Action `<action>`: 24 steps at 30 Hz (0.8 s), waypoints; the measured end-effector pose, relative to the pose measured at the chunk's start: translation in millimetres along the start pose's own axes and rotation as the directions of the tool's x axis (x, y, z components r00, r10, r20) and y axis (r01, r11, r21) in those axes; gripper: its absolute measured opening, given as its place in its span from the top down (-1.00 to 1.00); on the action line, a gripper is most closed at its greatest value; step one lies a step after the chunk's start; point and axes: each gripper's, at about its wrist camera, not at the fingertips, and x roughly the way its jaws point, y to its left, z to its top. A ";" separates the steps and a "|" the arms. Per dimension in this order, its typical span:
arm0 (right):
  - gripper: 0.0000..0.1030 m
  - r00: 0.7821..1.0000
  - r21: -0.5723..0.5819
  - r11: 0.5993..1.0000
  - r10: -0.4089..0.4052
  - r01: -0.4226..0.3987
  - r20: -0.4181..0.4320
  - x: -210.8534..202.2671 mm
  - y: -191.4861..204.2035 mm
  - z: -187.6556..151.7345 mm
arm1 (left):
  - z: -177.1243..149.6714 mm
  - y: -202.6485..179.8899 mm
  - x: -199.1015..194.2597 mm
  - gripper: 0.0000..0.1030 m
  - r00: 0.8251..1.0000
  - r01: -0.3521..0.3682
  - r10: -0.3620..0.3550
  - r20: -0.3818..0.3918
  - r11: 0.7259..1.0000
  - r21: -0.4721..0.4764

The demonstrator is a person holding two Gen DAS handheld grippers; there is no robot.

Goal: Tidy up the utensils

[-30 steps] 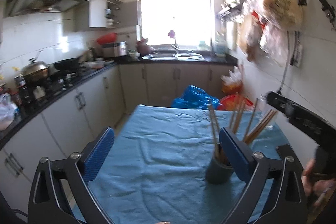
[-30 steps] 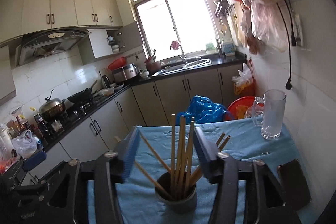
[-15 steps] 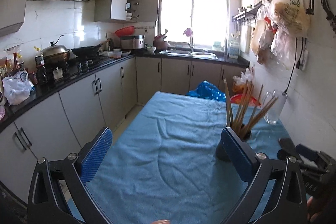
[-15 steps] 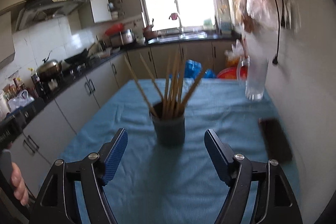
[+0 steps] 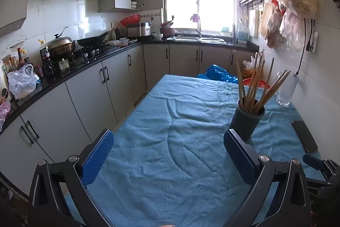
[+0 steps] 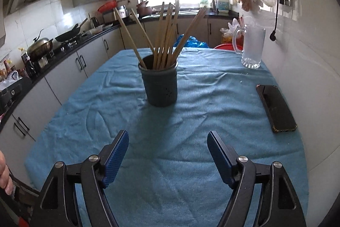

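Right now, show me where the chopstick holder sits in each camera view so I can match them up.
Left wrist view: the chopstick holder stands right of centre on the blue tablecloth, just beyond the right finger of the open left gripper.
Right wrist view: the holder stands near the centre, well ahead of the open right gripper.
Shared landmark: the glass mug by the right wall, beyond the holder.

Right gripper (image 6: 167,154) now pulled back from the holder (image 6: 160,86); 1 s ago its fingers (image 6: 115,157) flanked the chopsticks (image 6: 167,35), now gap is wide w/ nothing in it. Left gripper (image 5: 169,156) also backed off toward near edge of tabletop (image 5: 170,173); holder now clear of its right finger.
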 end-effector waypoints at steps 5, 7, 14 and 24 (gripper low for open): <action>-0.57 1.000 0.012 1.000 -0.004 0.004 -0.023 10.4 1.9 -6.3 | -6.3 -7.8 7.9 -0.99 0.999 0.030 -0.029 -0.043 0.999 0.021; -0.57 1.000 0.024 1.000 -0.008 0.008 -0.024 11.9 1.5 -6.5 | -8.8 -10.5 11.1 -0.99 0.997 0.048 -0.047 -0.063 0.999 0.023; -0.58 0.999 0.040 0.999 -0.011 0.012 -0.032 16.2 -0.2 -7.9 | -16.2 -16.8 18.3 -0.99 0.990 0.092 -0.088 -0.111 0.995 0.026; -0.59 0.999 0.033 0.999 -0.004 0.006 -0.046 22.4 3.8 -8.8 | -17.9 -14.7 21.3 -0.99 0.985 0.107 -0.104 -0.139 0.994 0.019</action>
